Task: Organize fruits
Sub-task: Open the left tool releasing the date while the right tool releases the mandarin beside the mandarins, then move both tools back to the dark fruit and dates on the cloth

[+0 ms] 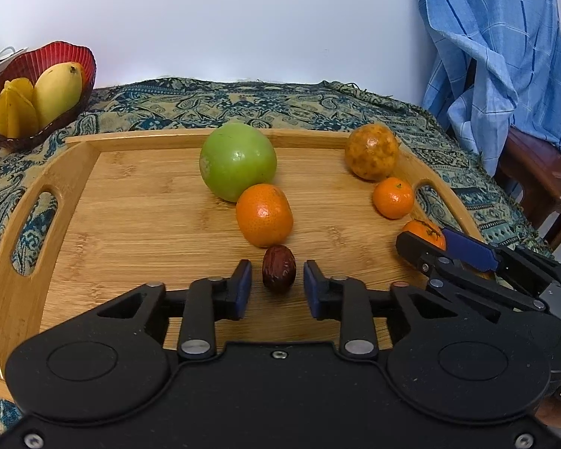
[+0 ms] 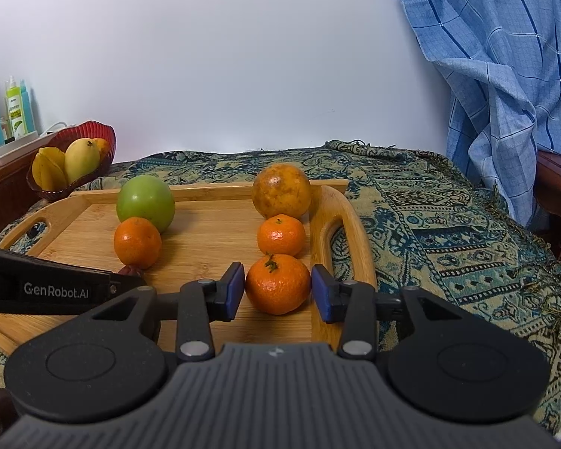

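While the left gripper [image 1: 277, 284] brackets a date [image 1: 279, 268], pads stand apart.

"GenRobot.AI" (white) on left gripper [image 2: 131, 284]

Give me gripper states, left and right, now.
Left gripper: open, date between the jaws, untouched.
Right gripper: open, tangerine between the jaws, pads just clear.

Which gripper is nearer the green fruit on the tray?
Left, by a little. The left gripper straddles the brown date, two fruits in front of the green fruit. The right gripper is off at the tray's right end, around a mandarin.
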A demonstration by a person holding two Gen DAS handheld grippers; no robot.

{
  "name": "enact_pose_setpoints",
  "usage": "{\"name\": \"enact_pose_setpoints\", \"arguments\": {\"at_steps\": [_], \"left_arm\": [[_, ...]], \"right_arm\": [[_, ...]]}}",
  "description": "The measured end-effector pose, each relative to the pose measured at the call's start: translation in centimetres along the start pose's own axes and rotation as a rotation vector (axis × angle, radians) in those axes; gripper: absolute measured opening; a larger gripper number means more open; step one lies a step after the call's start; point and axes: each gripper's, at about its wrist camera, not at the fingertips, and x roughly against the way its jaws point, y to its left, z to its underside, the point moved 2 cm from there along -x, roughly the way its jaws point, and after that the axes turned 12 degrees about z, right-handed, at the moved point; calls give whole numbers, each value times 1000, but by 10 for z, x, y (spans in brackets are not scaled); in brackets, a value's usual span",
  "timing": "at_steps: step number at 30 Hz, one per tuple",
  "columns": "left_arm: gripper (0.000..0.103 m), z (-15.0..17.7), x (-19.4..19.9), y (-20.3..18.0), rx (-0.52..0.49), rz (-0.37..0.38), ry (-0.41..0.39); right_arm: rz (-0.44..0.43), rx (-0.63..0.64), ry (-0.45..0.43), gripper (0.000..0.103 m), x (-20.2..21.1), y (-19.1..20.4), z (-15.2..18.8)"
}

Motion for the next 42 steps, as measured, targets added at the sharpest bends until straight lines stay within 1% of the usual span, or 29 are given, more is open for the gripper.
{"name": "enact_pose_setpoints", "arguments": {"at_steps": [4, 5, 11, 13, 19, 23, 25, 27, 29, 38, 40, 42], "left_arm": [[38, 1, 4, -1, -13, -12, 0], [40, 1, 6, -1, -15, -15, 0], [48, 2, 15, -3, -32, -30, -6], [50, 3, 20, -3, -36, -33, -12], [62, 7, 34, -5, -51, -34, -24], [75, 14, 46, -7, -61, -38, -41], [76, 18, 54, -7, -59, -35, -48], [79, 22, 60, -6, -56, -33, -51], [83, 27, 67, -6, -57, -32, -55], [89, 48, 88, 0, -54, -43, -64], [90, 53, 92, 1, -53, -48, -66], [94, 58, 96, 2, -50, -51, -70]], "right_arm": [[0, -2, -12, 56, 4, -1, 0], [-2, -4, -16, 61, 5, -1, -1], [-4, -9, -26, 63, 11, -4, 0], [-7, -17, -35, 66, 13, -5, 0], [-22, -40, -69, 75, 26, -11, 3], [-32, -51, -100, 80, 38, -13, 7], [-38, -57, -112, 83, 44, -13, 9], [-40, -53, -121, 85, 49, -12, 12], [-38, -41, -132, 86, 55, -10, 15], [-42, 28, -182, 89, 76, 0, 27], [-44, 35, -178, 90, 79, 1, 30], [-43, 37, -171, 90, 81, 3, 35]]}}
